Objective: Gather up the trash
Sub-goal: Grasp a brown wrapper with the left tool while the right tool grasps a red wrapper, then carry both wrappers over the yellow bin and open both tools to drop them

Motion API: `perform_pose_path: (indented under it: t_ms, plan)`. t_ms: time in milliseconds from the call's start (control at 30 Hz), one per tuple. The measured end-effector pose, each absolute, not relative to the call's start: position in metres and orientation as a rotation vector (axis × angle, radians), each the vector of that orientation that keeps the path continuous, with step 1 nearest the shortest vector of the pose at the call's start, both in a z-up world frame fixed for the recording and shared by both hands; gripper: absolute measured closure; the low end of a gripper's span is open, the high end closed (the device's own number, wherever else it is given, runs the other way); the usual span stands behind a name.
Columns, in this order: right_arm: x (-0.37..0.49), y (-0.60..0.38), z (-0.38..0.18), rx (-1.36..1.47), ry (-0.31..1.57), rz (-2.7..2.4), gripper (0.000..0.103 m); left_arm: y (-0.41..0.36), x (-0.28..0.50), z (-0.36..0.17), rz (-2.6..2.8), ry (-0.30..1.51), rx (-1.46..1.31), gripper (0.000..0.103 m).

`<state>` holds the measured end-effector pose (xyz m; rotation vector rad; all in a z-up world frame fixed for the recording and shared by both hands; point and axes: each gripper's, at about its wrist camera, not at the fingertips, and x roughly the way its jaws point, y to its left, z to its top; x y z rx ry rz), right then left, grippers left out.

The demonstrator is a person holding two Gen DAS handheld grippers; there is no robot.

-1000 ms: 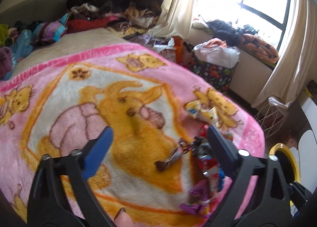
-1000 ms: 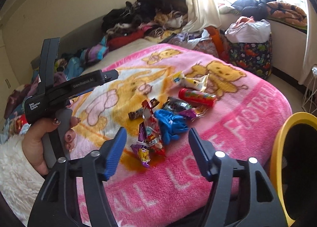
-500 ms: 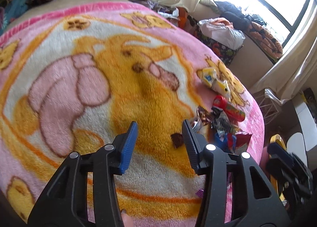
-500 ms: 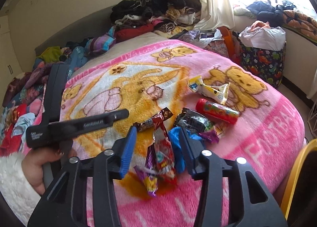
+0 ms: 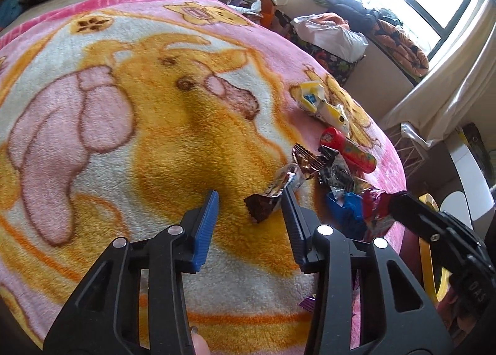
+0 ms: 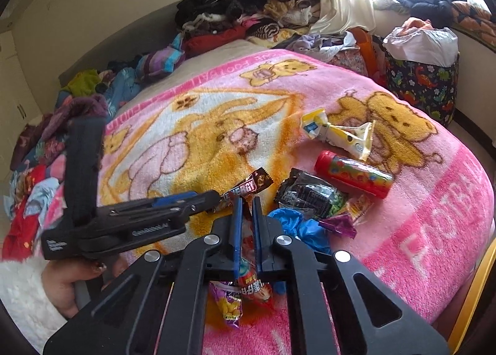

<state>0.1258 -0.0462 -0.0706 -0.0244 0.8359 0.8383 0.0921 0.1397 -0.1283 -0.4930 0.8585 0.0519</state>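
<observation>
The left claw, spread apart at lower centre, is best closed squarely across the brown crinkled energy-bar wrapper; the right claw is clamped on the red glossy snack packet.

The right gripper has its blue-padded jaws nearly closed around a red crinkled snack wrapper on the pink fleece cartoon blanket. The left gripper, held by a hand, reaches the brown ENERGY bar wrapper. Nearby lie a crumpled blue glove, a black foil packet and a red candy tube.
</observation>
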Motion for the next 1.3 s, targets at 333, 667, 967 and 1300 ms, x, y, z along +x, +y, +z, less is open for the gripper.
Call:
perform_pose_path:
  t_ms: [333, 667, 967, 1300]
  plan:
    - [0.118, -0.096, -0.057, 0.114, 0.812, 0.772, 0.097, 0.120, 0.097, -0.129, 0.006, 0.868, -0.462, 0.093]
    - [0.109, -0.143, -0.047, 0.198, 0.778, 0.696, 0.097, 0.097, 0.092, -0.090, -0.035, 0.784, -0.430, 0.096]
    - [0.102, -0.169, -0.034, 0.232, 0.733, 0.661, 0.097, 0.074, 0.089, -0.055, -0.070, 0.727, -0.408, 0.096]
    - [0.098, -0.188, -0.024, 0.257, 0.691, 0.617, 0.097, 0.044, 0.087, -0.039, -0.127, 0.717, -0.365, 0.096]
